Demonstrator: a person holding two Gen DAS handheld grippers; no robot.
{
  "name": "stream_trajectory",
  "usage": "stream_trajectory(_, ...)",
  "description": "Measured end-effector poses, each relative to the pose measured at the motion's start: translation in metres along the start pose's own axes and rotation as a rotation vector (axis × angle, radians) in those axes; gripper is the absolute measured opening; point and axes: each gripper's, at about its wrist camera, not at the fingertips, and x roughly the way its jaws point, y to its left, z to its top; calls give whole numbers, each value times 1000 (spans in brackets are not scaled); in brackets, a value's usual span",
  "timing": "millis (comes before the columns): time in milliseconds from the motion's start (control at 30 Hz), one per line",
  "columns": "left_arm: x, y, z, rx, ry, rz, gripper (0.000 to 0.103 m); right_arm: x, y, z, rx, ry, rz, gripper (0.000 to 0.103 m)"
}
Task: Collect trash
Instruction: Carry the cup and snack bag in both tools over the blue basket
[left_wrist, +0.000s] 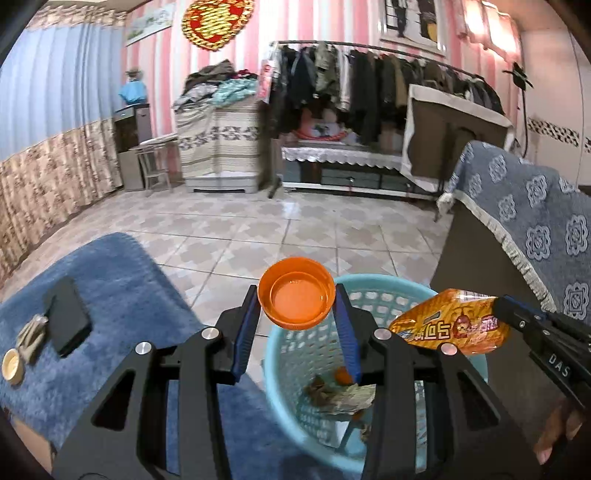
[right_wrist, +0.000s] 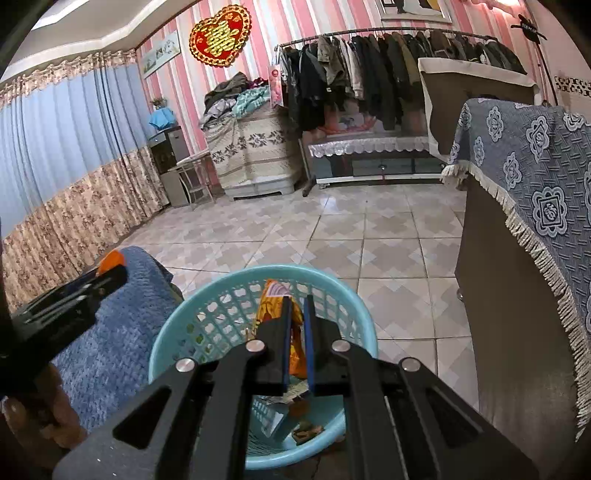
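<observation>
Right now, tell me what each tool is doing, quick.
Left tool: closed on an orange lid, at the basket.
Right tool: closed on a snack wrapper, above the basket.

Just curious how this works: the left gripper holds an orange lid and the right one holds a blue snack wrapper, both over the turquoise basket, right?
Nearly. The snack wrapper in the right gripper is orange, as both wrist views show. The rest stands.

Even, fairly bright indoor light, glare on the floor tiles (left_wrist: 295, 218), strong fisheye bending, dark corners, slight blur.
</observation>
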Motion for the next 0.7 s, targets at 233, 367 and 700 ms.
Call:
stream_trajectory(233,17,-17,-1,45,10,-45,39,3,1,-3,-2,3,-49,7)
stream_trajectory(367,24,-11,0,31,34,-56,39,4,6,-3,-21,-4,-64,7)
stream_trajectory(700,16,13,2,-13,37,-35,85,10,17,0,-59,-11,-84,7)
